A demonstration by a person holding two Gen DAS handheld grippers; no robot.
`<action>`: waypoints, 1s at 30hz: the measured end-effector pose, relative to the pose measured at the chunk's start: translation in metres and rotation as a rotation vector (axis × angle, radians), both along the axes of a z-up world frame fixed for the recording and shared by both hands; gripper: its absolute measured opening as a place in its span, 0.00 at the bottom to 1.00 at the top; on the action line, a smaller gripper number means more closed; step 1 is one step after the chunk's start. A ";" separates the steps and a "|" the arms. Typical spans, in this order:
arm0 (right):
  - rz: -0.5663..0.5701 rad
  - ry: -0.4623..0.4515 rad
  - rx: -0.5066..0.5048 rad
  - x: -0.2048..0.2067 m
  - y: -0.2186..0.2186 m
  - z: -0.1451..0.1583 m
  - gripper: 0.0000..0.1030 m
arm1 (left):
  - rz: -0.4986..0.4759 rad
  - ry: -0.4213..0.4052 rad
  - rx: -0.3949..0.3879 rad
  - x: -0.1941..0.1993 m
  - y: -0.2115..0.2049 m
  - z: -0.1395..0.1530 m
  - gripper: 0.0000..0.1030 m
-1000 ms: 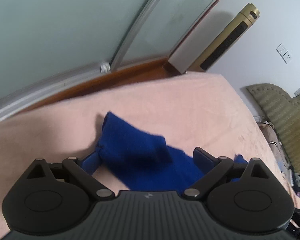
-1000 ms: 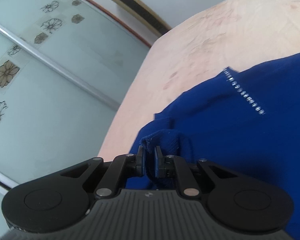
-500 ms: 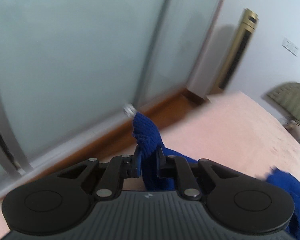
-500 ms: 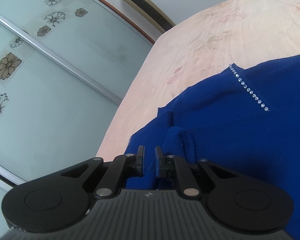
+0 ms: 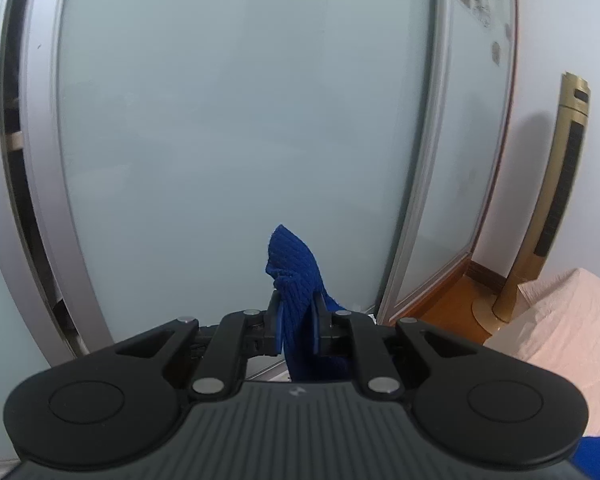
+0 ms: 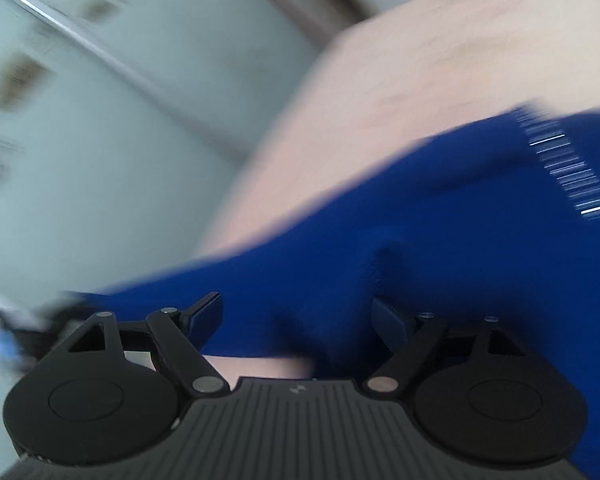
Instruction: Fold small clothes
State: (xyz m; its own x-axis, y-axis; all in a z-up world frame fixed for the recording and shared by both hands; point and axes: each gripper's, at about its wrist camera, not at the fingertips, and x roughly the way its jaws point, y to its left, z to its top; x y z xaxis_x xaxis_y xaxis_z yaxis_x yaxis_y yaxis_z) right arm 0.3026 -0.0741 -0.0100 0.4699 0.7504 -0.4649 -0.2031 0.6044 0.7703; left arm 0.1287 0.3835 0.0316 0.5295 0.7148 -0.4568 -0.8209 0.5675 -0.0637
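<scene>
A royal-blue knitted garment (image 6: 440, 240) with a row of rhinestones (image 6: 568, 168) lies on the pink bed (image 6: 440, 48). My left gripper (image 5: 296, 320) is shut on a ribbed end of the blue garment (image 5: 296, 276), which sticks up above the pads, lifted off the bed and facing the glass door. In the blurred right wrist view my right gripper (image 6: 296, 316) has its jaws opening wide. The blue cloth lies under and between its fingers, and the pads do not press on it.
Frosted sliding glass doors (image 5: 240, 120) with metal frames fill the left wrist view. A gold tower fan (image 5: 556, 216) stands on the wooden floor (image 5: 440, 304) by the corner of the bed (image 5: 568, 320). Glass doors (image 6: 80, 140) also run along the bed's far side.
My left gripper shut on the garment's ribbed end and lifted it, swinging up toward the glass door. My right gripper let go of the fold it pinched and its jaws spread.
</scene>
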 end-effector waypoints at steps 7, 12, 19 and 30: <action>-0.089 -0.095 -0.189 -0.018 -0.013 0.025 0.78 | -0.087 0.038 0.032 0.002 -0.027 -0.005 0.12; -0.135 -0.090 -0.173 -0.043 -0.042 0.027 0.79 | -0.180 0.034 0.042 0.006 -0.055 0.004 0.13; -0.192 -0.088 -0.166 -0.072 -0.065 0.020 0.79 | -0.392 0.012 0.054 0.010 -0.124 0.015 0.13; -0.312 -0.070 -0.120 -0.094 -0.108 0.007 0.79 | -0.915 0.002 -0.008 0.010 -0.287 0.006 0.13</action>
State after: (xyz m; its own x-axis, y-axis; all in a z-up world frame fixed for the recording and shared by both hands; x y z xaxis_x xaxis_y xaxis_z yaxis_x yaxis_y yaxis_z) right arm 0.2090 -0.1818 -0.0029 0.7025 0.5070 -0.4995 -0.0438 0.7313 0.6807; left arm 0.1385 0.0966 0.0373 0.8872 0.0136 -0.4611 -0.0514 0.9963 -0.0696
